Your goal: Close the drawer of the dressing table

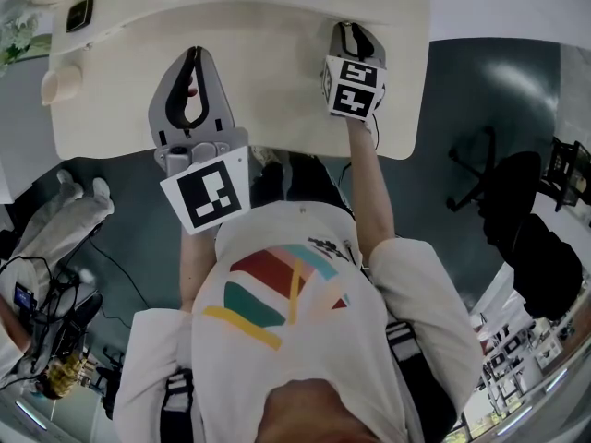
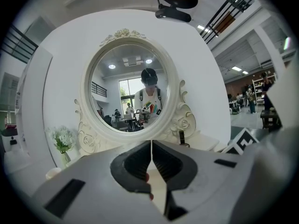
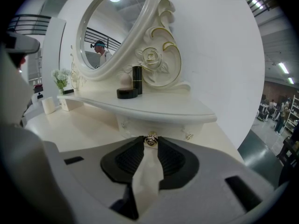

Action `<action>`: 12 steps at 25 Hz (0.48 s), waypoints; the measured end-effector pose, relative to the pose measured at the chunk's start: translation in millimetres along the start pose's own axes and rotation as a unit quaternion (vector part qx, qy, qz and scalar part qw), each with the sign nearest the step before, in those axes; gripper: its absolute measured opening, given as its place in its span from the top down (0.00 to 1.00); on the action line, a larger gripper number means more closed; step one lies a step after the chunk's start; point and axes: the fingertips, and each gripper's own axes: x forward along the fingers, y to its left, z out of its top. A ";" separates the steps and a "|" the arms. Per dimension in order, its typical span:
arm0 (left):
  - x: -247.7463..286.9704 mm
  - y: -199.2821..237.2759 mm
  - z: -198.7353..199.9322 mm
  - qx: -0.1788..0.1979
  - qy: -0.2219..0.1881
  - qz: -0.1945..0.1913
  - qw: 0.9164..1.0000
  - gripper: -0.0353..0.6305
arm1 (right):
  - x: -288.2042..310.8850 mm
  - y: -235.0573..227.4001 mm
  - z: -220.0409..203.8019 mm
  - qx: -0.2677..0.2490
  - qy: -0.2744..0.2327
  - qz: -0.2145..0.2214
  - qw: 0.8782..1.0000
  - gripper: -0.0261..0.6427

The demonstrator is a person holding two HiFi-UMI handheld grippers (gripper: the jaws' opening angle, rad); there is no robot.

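Note:
The cream dressing table point(image 1: 111, 127) fills the top of the head view. A small drawer point(image 3: 133, 125) sits under its raised shelf point(image 3: 159, 108), its front flush with the shelf's base. My right gripper point(image 3: 150, 144) points at that front, and the drawer's small metal knob point(image 3: 150, 140) sits between its fingertips, which touch it on both sides. In the head view the right gripper point(image 1: 346, 29) reaches under the shelf edge. My left gripper point(image 2: 152, 146) hangs over the tabletop facing the mirror, shut with nothing in it; from the head it point(image 1: 193, 55) shows at the left.
An oval mirror point(image 2: 135, 87) in an ornate frame stands at the back. A black tube point(image 3: 136, 80) and a round black compact point(image 3: 127, 93) rest on the shelf. White flowers point(image 2: 61, 140) and a cup point(image 1: 55, 86) are at the left. A black office chair point(image 1: 517, 197) stands right of the table.

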 end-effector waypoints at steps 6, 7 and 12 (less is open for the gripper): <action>-1.5 2.3 -1.0 0.001 0.000 0.001 1.000 0.93 | 2.8 2.5 -0.2 0.002 -0.001 0.004 1.000 0.84; -1.9 2.7 -0.9 0.001 0.000 0.001 1.000 0.93 | 3.2 2.4 -0.3 0.003 -0.001 0.005 1.000 0.84; -6.2 5.0 0.8 0.002 -0.002 0.006 1.000 0.93 | 2.7 1.9 0.4 0.009 -0.003 0.003 1.000 0.83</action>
